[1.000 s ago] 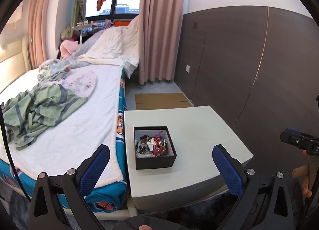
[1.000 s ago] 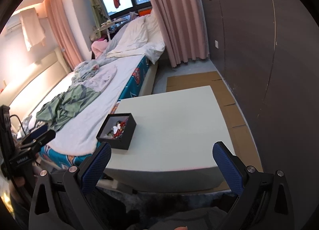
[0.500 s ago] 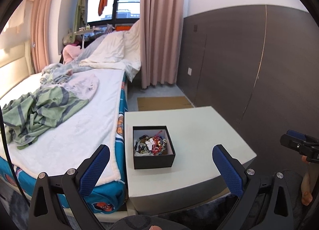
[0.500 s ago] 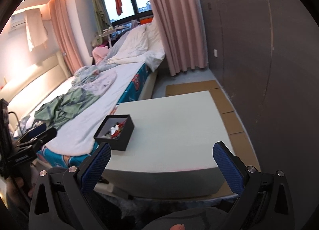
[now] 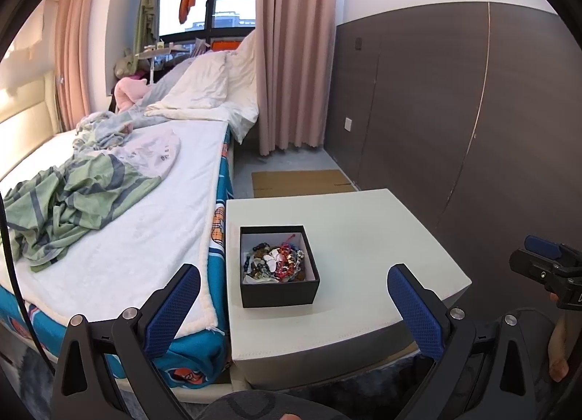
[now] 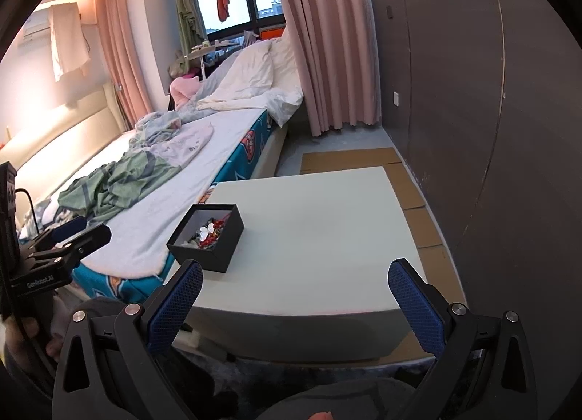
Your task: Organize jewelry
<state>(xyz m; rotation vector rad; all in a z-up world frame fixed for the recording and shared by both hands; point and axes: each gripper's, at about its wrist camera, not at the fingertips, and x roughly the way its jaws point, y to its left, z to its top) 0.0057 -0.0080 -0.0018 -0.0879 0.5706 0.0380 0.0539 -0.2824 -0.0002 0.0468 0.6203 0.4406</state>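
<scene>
Beside the bed [image 5: 120, 223] stands a pale low table [image 5: 363, 238], and on its left part, near the bed-side edge, sits an open black box [image 5: 279, 296]; the jewelry [image 5: 277, 262] lies inside it in one tangled heap — beads, red cord, white pieces. Both tools hang short of the table: the left gripper [image 5: 291, 307] spread wide and holding nothing; the right gripper [image 6: 294, 303] equally wide and bare. Whether sorting lies ahead or the pieces are already gathered here, I cannot judge; any reach into the box should come from above, slowly — pinching one strand, not the knot.
</scene>
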